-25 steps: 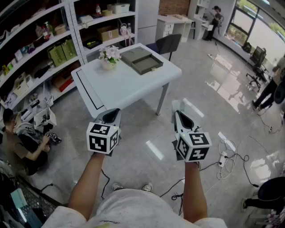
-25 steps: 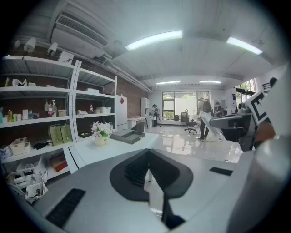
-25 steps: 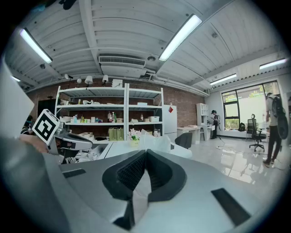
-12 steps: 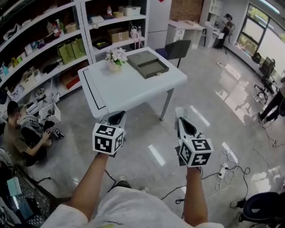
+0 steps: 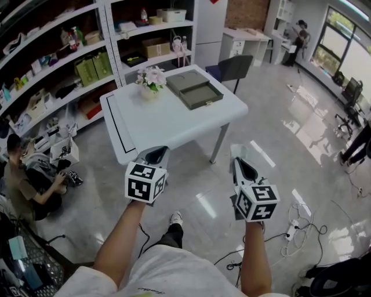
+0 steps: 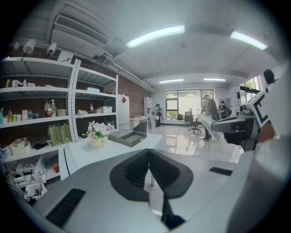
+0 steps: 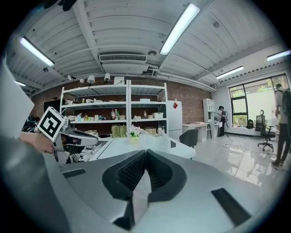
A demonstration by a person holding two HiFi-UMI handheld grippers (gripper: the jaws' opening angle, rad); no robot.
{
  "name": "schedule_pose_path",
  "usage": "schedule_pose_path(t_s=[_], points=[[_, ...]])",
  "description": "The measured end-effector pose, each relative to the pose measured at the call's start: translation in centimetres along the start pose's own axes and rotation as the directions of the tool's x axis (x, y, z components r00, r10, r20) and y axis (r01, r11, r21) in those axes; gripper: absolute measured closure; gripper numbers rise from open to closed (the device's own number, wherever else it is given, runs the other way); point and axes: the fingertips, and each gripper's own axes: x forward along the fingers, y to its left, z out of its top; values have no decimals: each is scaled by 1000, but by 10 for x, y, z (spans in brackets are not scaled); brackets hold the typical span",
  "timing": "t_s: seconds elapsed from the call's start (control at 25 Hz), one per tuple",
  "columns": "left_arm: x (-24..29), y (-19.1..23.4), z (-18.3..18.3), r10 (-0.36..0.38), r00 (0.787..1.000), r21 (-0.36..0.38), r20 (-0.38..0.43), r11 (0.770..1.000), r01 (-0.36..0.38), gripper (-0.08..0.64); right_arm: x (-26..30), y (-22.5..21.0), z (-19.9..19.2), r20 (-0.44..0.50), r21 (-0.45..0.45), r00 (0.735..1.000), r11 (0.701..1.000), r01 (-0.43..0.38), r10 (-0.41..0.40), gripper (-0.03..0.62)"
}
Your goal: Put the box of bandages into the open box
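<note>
Ahead of our left hand-held gripper (image 5: 155,154) and right hand-held gripper (image 5: 239,164), both pinched closed on nothing, stands the smooth white rectangular surface (image 5: 168,119), nearer than a second ago. At its far end lies the flat olive-grey open box (image 5: 194,89), beside a pot of pale flowers (image 5: 151,78). A dark chair (image 5: 235,65) stands beyond.

What the open box (image 5: 200,96) holds is too small to tell — a grey blur.

An open office or lab workroom is shown; tall white shelves (image 5: 69,55) are stocked with boxes and bottles, and a brick wall (image 5: 246,11) is seen behind. A desk (image 5: 246,36) and an office chair (image 5: 235,65) are set near large windows (image 5: 348,40); cables (image 5: 298,223) are strewn over the glossy floor (image 5: 272,133).
</note>
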Motion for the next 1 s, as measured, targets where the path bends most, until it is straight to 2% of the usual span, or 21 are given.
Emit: schedule_pose_path(t_s=[0.52, 1.0], points=[[120, 63, 31, -31, 999, -33, -10, 999, 31, 558, 122, -48, 29, -49, -18, 999, 1000, 14, -15, 586], [194, 123, 49, -63, 998, -47, -18, 997, 62, 557, 216, -66, 45, -102, -27, 994, 999, 28, -31, 586]])
